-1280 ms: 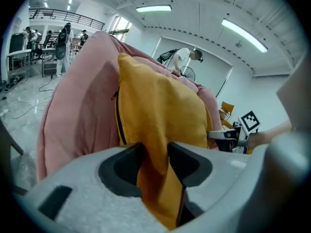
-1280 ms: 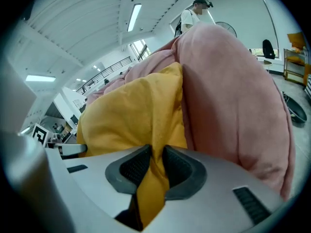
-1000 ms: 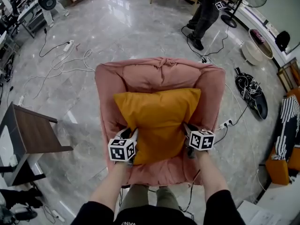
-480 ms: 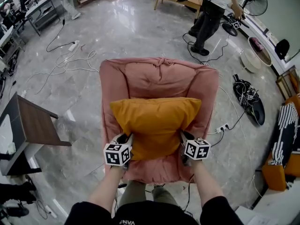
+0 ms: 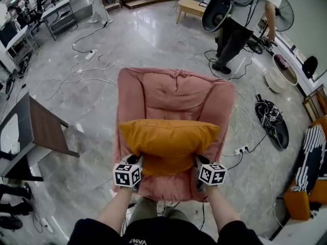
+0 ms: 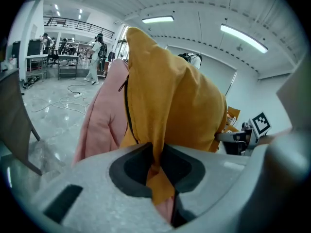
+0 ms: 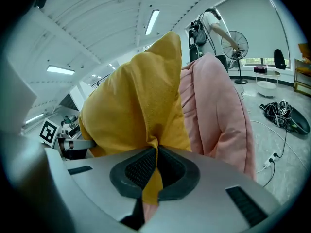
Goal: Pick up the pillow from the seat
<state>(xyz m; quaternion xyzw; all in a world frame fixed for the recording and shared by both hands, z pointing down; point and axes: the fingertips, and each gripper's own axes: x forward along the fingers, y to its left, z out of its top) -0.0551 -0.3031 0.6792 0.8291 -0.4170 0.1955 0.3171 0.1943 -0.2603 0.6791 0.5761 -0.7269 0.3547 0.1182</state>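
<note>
**While two hand-held grippers pinch its near corners, the pillow sits across the armchair's seat**

Where the grey floor opens at the far left, loose white cables (image 5: pixel 82 73) trail across it, and a dark side table (image 5: pixel 43 129) stands nearer, well apart from the chair. Just right of that, the left hand-held gripper (image 5: pixel 137 160) (image 6: pixel 154 166) is closing its jaws on the pillow's near left corner, with a fold of yellow fabric caught between the dark pads. The mustard-yellow pillow (image 5: pixel 168 142) stretches sideways across the seat of the pink armchair (image 5: pixel 173 93), in front of its backrest. Whether its underside touches the seat cannot be told. At the pillow's near right corner the right hand-held gripper (image 5: pixel 196 160) (image 7: pixel 155 166) is clamped tight, a thin pleat of the same fabric squeezed between its pads. Right of the chair a white power strip (image 5: pixel 240 150) lies on the floor near a black bag (image 5: pixel 271 121). A person (image 5: pixel 240 19) stands at the far right.
</note>
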